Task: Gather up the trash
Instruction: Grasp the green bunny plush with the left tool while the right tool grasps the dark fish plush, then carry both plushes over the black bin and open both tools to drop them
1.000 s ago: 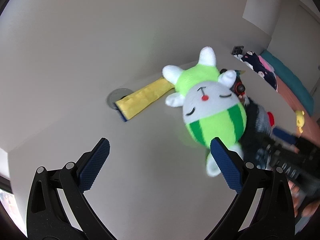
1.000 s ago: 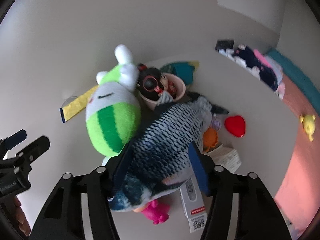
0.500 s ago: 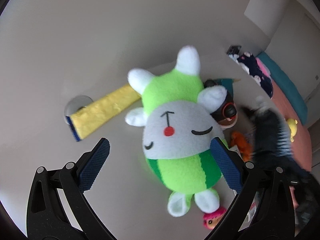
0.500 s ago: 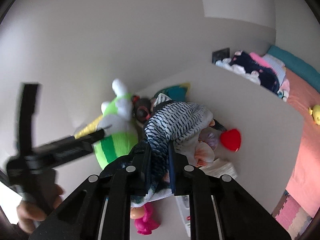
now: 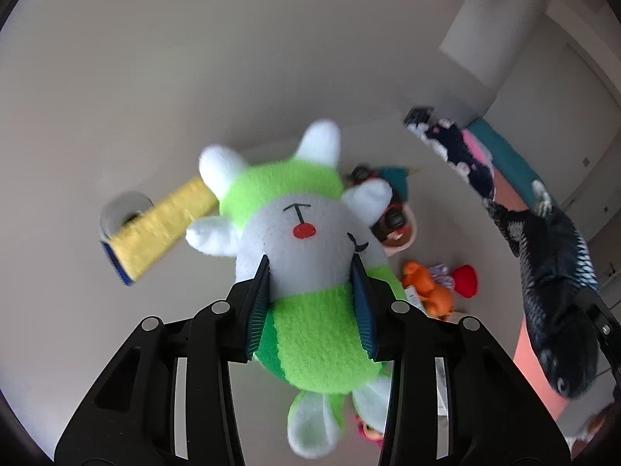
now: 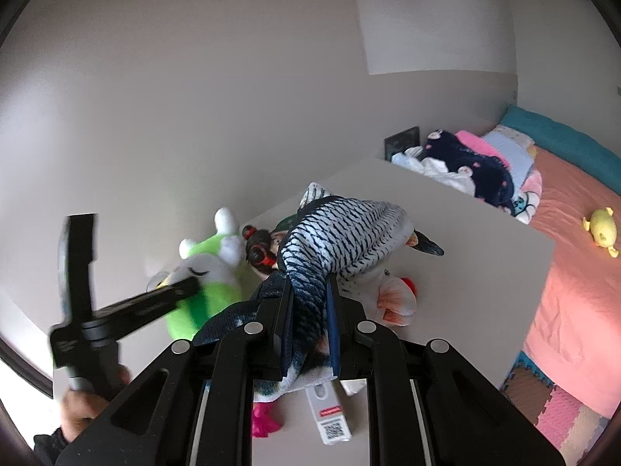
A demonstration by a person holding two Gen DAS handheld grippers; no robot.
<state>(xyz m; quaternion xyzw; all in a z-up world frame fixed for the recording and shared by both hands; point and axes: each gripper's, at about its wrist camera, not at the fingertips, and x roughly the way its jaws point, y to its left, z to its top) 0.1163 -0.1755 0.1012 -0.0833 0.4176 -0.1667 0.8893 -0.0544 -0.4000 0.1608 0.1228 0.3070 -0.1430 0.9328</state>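
My left gripper (image 5: 312,303) is shut on the green and white watermelon plush (image 5: 310,248), squeezing its middle. It also shows in the right wrist view (image 6: 202,283), with the left gripper's body across it. My right gripper (image 6: 308,303) is shut on the blue striped fish plush (image 6: 341,237) and holds it above the white table (image 6: 485,256). The fish also hangs at the right of the left wrist view (image 5: 551,279).
On the table lie a yellow wrapper (image 5: 155,233), a doll head in a cup (image 5: 396,225), an orange toy (image 5: 427,291), a red heart (image 5: 465,279), a white test box (image 6: 330,415) and a pink toy (image 6: 264,423). A bed (image 6: 574,252) stands at the right.
My left gripper has moved onto the watermelon plush and closed on it. My right gripper has closed on the fish plush and lifted it up and to the right.
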